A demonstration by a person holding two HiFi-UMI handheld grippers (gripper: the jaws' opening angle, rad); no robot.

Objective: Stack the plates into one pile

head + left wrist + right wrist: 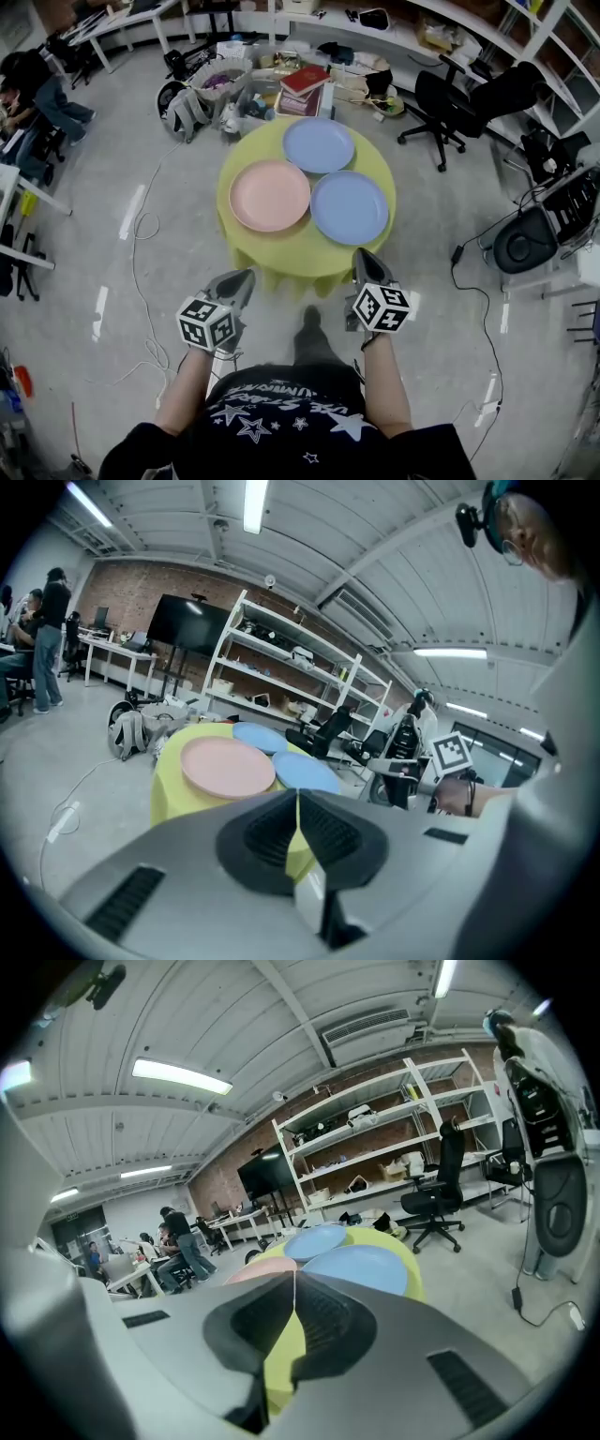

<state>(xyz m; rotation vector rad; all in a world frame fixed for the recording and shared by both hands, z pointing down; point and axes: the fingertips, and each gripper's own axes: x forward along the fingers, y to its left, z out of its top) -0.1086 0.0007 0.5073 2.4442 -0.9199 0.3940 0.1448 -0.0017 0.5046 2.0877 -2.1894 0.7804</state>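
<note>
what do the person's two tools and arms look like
The left tool and right tool are matching grey shells, each tapering to a pointed tip, with black ribbed pads on the inner faces. Each carries a white cube printed with black square markers. The forearms are bare. The person wears a black top with white stars and lettering.
</note>
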